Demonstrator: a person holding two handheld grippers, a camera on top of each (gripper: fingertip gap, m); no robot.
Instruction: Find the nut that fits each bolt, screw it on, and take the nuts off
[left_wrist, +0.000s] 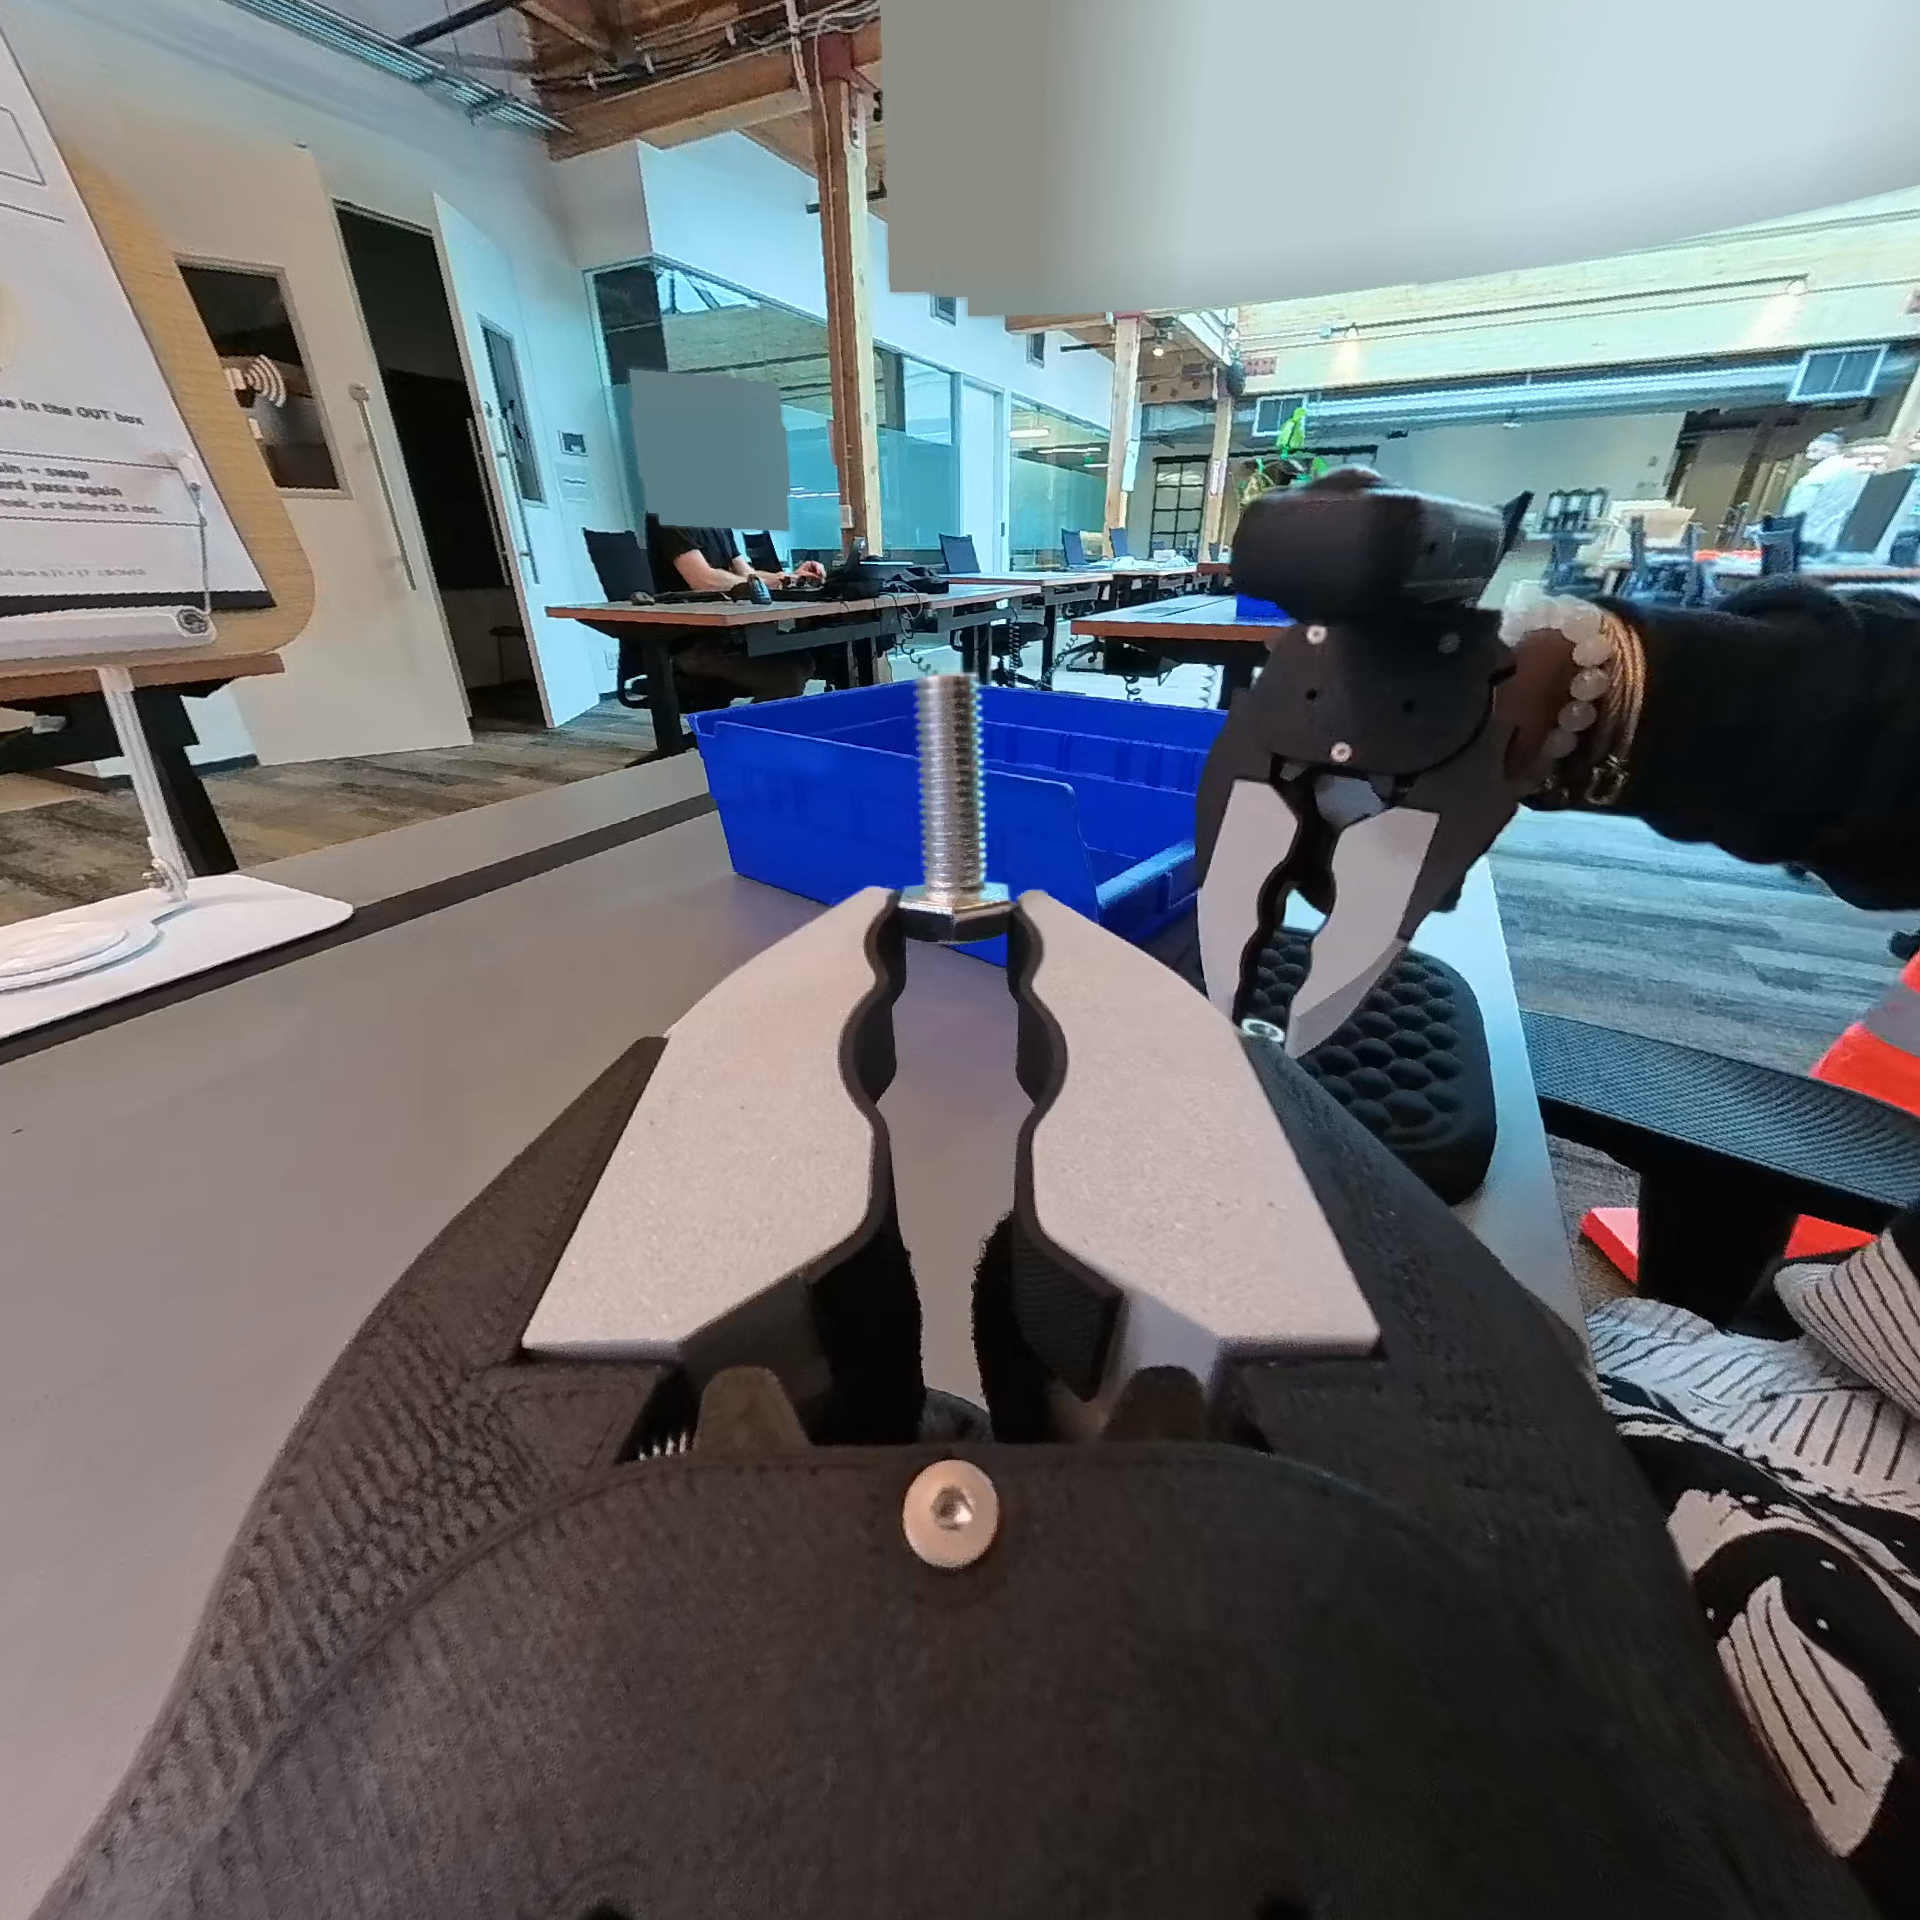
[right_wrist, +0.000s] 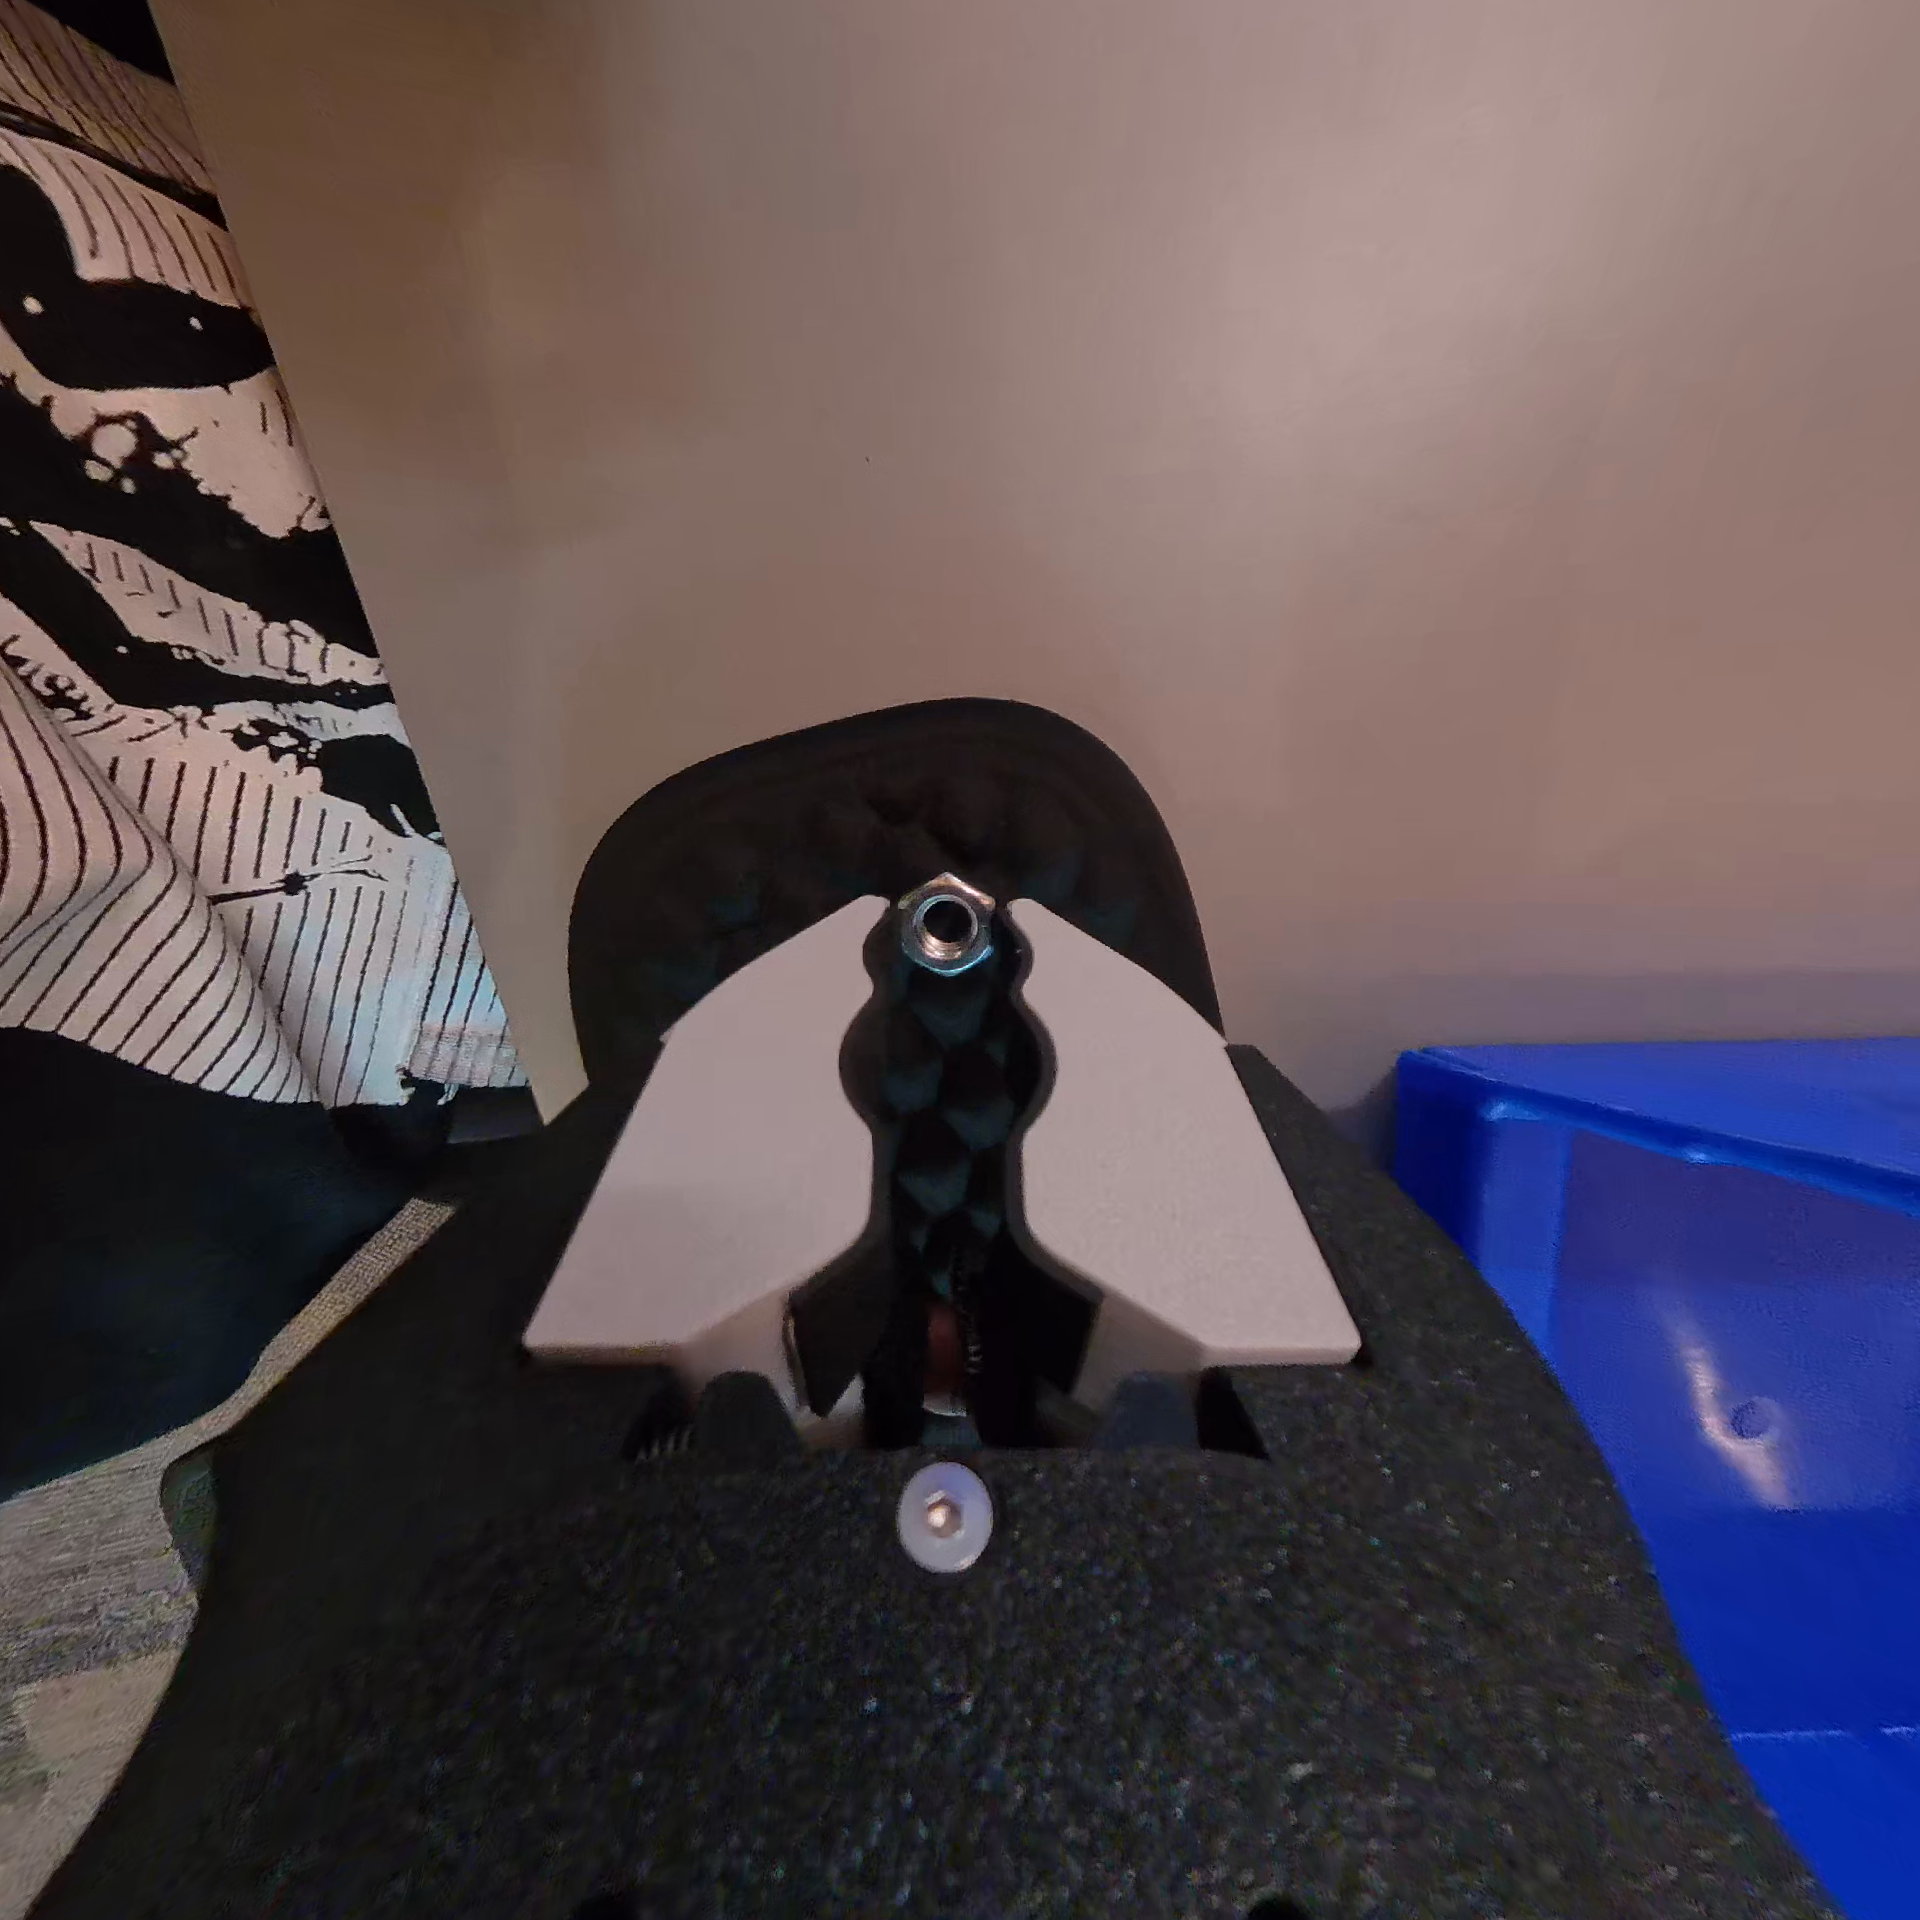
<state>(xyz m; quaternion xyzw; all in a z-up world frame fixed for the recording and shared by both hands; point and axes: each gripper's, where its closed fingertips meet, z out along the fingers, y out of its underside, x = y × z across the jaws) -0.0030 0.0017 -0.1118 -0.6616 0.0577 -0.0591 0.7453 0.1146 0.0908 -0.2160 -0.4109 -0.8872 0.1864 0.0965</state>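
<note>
Holding the bolt (left_wrist: 948, 800) upright by its head in our left gripper (left_wrist: 954, 920) and a nut (right_wrist: 940, 928) pinched at our right gripper's (right_wrist: 943, 930) tips over the black pad (right_wrist: 727, 831), we risk cross-threading if it tilts — only the right view shows its bore.

The blue bin (right_wrist: 1662, 1299) is cut off at the right edge of the right wrist view. There the black pad (right_wrist: 727, 831) is mostly hidden behind the right gripper (right_wrist: 945, 925). Patterned fabric (left_wrist: 1766, 1507) runs off the left wrist view's lower right.
</note>
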